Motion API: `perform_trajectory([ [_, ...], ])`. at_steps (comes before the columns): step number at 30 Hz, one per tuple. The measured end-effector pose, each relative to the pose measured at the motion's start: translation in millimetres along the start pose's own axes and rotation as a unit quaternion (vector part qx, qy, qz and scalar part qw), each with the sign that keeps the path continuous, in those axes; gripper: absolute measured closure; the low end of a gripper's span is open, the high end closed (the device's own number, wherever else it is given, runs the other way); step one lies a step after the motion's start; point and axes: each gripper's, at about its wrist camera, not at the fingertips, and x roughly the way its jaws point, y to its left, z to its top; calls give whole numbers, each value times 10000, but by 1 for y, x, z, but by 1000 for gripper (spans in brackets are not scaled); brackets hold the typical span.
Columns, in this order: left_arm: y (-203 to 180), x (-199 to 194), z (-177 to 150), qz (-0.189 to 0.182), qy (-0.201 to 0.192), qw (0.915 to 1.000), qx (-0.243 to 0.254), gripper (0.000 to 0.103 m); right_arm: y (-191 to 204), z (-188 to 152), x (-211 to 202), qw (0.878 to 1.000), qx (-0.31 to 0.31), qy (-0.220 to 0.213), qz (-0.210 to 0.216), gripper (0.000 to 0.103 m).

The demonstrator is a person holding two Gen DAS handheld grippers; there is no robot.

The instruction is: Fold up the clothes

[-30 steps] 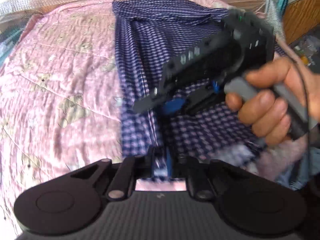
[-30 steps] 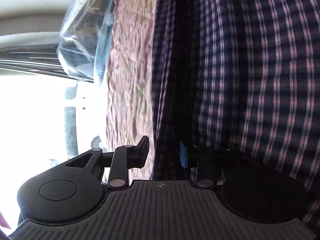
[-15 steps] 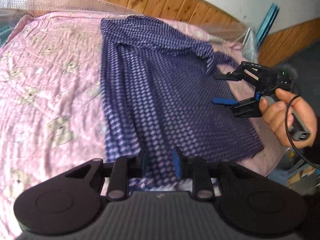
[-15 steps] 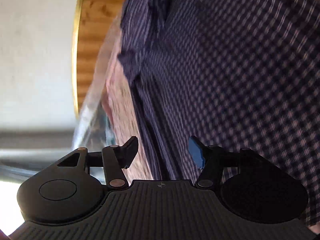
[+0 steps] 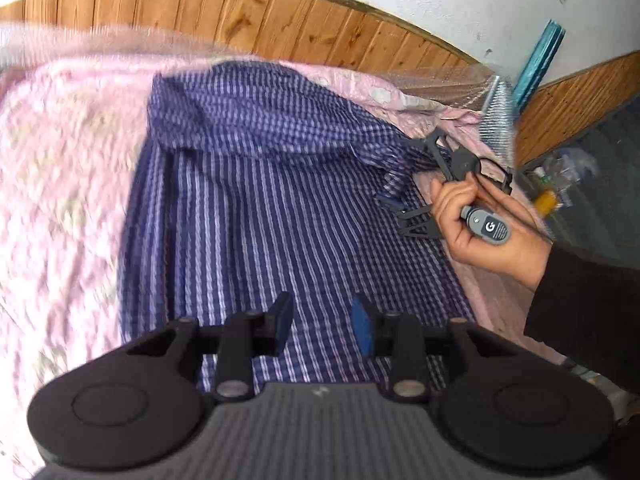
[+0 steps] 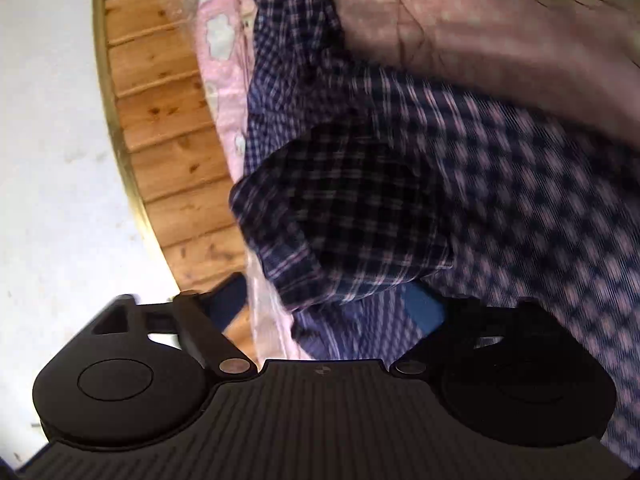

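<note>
A blue checked shirt (image 5: 280, 208) lies spread on the pink quilt (image 5: 68, 168), collar end toward the wooden wall. My left gripper (image 5: 322, 324) hovers over the shirt's near hem. Its jaws are opening and nothing is pinched between the blue pads. A hand holds my right gripper (image 5: 400, 172) at the shirt's right sleeve end (image 5: 394, 160). In the right wrist view the right gripper (image 6: 326, 304) is rolled sideways. The sleeve cuff (image 6: 344, 216) lies between its fingers, which are closing but still stand apart from the cloth.
A wood-panelled wall (image 5: 280, 24) runs behind the bed, with clear plastic sheet (image 5: 492, 120) along the far right edge. A teal strip (image 5: 536, 64) leans in the corner. Clutter lies on the floor (image 5: 560, 176) to the right of the bed.
The left gripper let go of the hem, opened and pulled back and up. The right gripper swung from over the shirt's middle to the right sleeve end and rolled over.
</note>
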Motion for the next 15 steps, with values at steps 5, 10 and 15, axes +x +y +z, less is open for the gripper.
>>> perform_trajectory([
  [5, -6, -2, 15, 184, -149, 9994, -255, 70, 57, -4, -3, 9837, -1749, -122, -394, 95],
  [10, 12, 8, 40, 66, -461, 9960, -767, 57, 140, -119, -19, 7388, -6698, -265, -692, 98],
  [15, 44, 45, 76, -281, -639, 9831, -1691, 45, 104, -201, -6, 5511, -8271, 462, -1002, 99],
])
